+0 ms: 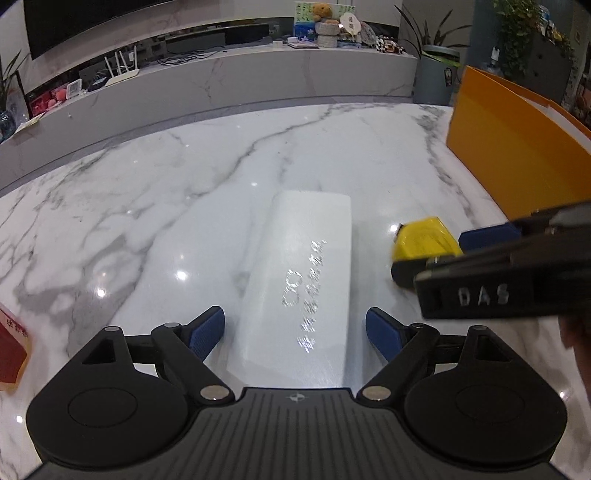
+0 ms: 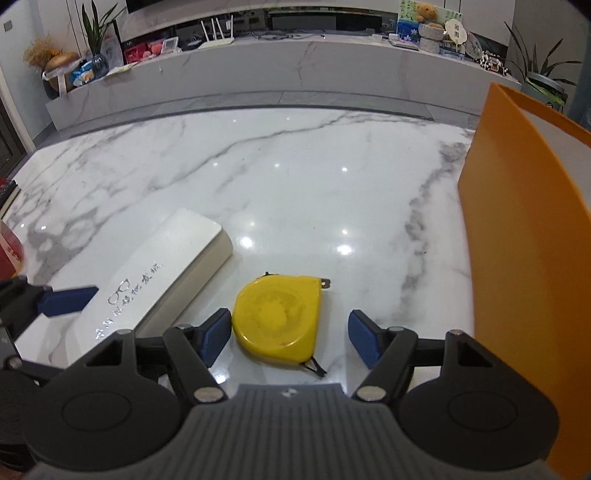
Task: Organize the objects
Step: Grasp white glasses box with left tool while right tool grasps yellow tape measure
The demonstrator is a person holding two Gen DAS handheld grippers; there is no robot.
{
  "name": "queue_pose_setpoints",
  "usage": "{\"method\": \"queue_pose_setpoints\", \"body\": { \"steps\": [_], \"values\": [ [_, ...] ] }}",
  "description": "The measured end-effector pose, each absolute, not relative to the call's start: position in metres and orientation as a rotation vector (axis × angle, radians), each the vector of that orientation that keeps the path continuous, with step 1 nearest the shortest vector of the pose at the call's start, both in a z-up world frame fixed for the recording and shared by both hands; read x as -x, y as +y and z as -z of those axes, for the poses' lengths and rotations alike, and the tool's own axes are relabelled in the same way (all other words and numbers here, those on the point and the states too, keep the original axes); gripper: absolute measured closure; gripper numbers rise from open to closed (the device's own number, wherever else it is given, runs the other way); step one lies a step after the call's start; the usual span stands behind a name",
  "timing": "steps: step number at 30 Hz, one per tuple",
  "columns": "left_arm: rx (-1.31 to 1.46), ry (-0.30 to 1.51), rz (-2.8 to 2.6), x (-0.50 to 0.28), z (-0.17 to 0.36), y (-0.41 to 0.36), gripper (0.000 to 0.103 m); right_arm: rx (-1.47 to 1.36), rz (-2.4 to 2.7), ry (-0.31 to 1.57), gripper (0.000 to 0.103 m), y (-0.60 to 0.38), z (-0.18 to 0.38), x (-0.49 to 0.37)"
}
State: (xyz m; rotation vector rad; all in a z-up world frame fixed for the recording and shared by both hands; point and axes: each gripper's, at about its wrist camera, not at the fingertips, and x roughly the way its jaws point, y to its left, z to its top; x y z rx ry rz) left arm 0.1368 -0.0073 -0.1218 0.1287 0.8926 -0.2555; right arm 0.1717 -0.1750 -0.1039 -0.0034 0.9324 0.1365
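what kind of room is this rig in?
Probably a home living room: a marble table, a long low media console with a router under a large dark screen, plus potted plants and a teddy bear.

Both cameras ride just behind their own fingers and look steeply down and forward across the marble table (image 1: 221,155) from close range. The left wrist view sits to the left, the right wrist view beside it. Both share the white box (image 1: 303,273), yellow tape measure (image 2: 279,317) and orange box (image 2: 517,229).
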Motion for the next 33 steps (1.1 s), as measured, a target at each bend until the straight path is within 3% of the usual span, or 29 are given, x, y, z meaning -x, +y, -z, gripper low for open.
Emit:
{"method": "queue_pose_setpoints", "body": {
  "steps": [11,19,21,22,23,33],
  "values": [
    [-0.112,0.895,0.197,-0.136,0.124,-0.01,0.0,0.059,-0.129,0.883,0.031,-0.172,0.109,-0.173],
    [-0.101,0.908,0.186,-0.133,0.122,-0.009,0.0,0.082,-0.136,0.864,0.038,-0.176,0.109,-0.168],
    [-0.108,0.887,0.202,-0.129,0.119,-0.012,0.014,0.082,-0.14,0.857,0.041,-0.177,0.109,-0.166],
    [-0.113,0.878,0.198,-0.127,0.118,-0.014,0.026,0.082,-0.139,0.855,0.043,-0.177,0.108,-0.166],
    [-0.108,0.878,0.196,-0.126,0.116,-0.015,0.028,0.081,-0.136,0.854,0.048,-0.177,0.108,-0.165],
    [-0.12,0.887,0.22,-0.112,0.115,-0.018,0.029,0.081,-0.146,0.842,0.051,-0.18,0.108,-0.158]
  ]
}}
